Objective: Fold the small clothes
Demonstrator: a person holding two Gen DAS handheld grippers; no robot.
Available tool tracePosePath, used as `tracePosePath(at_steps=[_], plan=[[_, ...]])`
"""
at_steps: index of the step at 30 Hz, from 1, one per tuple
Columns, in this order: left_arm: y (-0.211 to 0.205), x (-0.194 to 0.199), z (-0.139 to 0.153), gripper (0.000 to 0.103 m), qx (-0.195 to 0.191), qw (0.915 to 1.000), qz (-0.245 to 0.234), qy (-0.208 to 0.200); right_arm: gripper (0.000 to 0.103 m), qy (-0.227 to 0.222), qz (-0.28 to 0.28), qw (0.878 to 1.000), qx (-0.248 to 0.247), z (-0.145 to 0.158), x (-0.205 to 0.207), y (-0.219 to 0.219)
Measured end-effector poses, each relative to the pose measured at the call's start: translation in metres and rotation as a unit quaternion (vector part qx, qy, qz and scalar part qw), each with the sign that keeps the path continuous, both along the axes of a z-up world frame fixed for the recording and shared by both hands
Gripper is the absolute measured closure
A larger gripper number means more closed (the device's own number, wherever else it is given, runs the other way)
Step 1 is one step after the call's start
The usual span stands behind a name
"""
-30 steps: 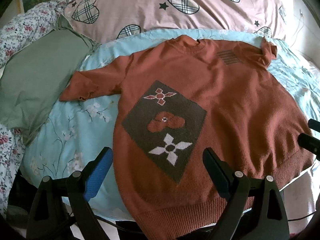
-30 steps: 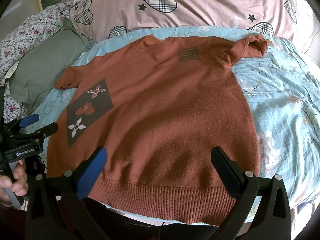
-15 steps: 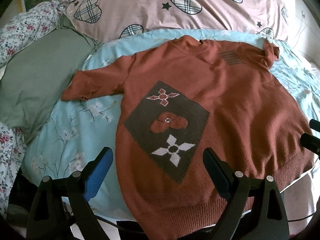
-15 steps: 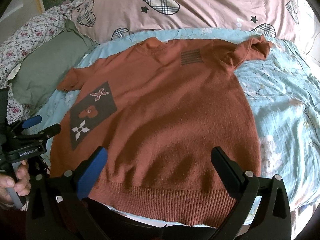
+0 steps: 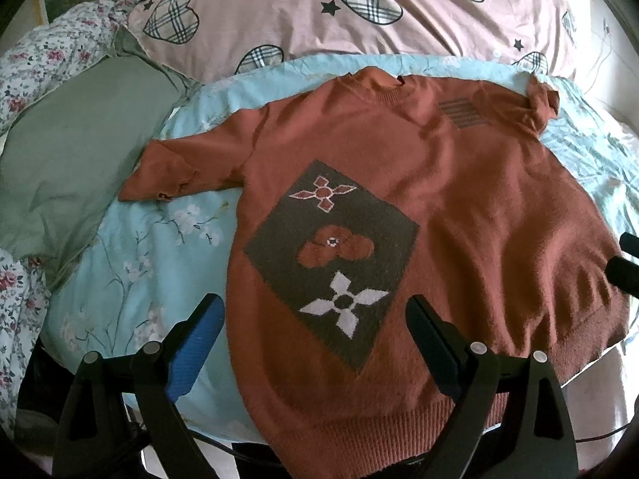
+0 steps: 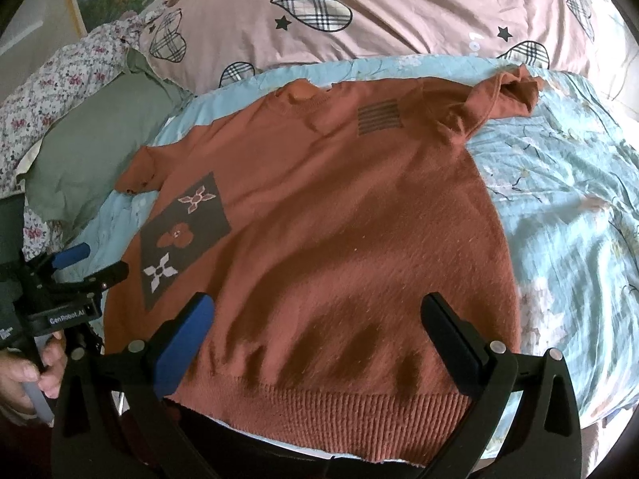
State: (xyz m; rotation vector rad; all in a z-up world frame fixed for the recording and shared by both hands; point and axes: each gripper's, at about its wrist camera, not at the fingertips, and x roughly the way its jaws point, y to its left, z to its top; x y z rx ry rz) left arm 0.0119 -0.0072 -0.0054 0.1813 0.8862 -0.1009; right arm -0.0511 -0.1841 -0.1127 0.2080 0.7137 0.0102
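Observation:
A rust-orange knit sweater [image 5: 459, 199] lies flat, front up, on a light blue floral bedsheet [image 5: 131, 263]. It has a dark diamond patch with flower motifs [image 5: 331, 255] and a striped patch near the right shoulder. It also shows in the right wrist view [image 6: 339, 219]. Both short sleeves are spread out. My left gripper [image 5: 315, 323] is open and empty above the sweater's lower left part. My right gripper [image 6: 319, 319] is open and empty above the ribbed hem [image 6: 339, 411]. The left gripper also shows at the left in the right wrist view [image 6: 84, 263].
A pink pillow with plaid hearts [image 5: 359, 12] lies behind the sweater. A green pillow [image 5: 68, 151] and a floral quilt [image 5: 44, 48] lie at the left. The bed's near edge runs just under the hem.
Both grippers have drifted slightly, so the sweater sits a little lower and to the right in both views. The sweater itself has not moved. Both grippers stay open.

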Motion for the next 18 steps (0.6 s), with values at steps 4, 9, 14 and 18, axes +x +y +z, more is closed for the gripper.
tracePosePath(at_steps=[4, 9, 14, 18], plan=[[-0.002, 0.004, -0.004, 0.010, 0.001, 1.0000, -0.004, -0.006, 0.000, -0.004, -0.008, 1.000, 0.014, 0.001, 0.006, -0.014], [-0.002, 0.017, -0.009, 0.009, -0.013, 0.9998, -0.007, 0.010, 0.000, -0.013, -0.030, 0.999, 0.023, 0.006, 0.019, -0.043], [-0.002, 0.034, -0.012, 0.009, -0.023, 0.9994, -0.004, 0.026, 0.000, -0.030, -0.060, 0.997, 0.025, 0.018, 0.036, -0.084], [-0.003, 0.047, -0.011, 0.009, -0.018, 0.9992, -0.002, 0.035, 0.007, -0.050, -0.092, 0.994, 0.006, 0.036, 0.056, -0.124]])
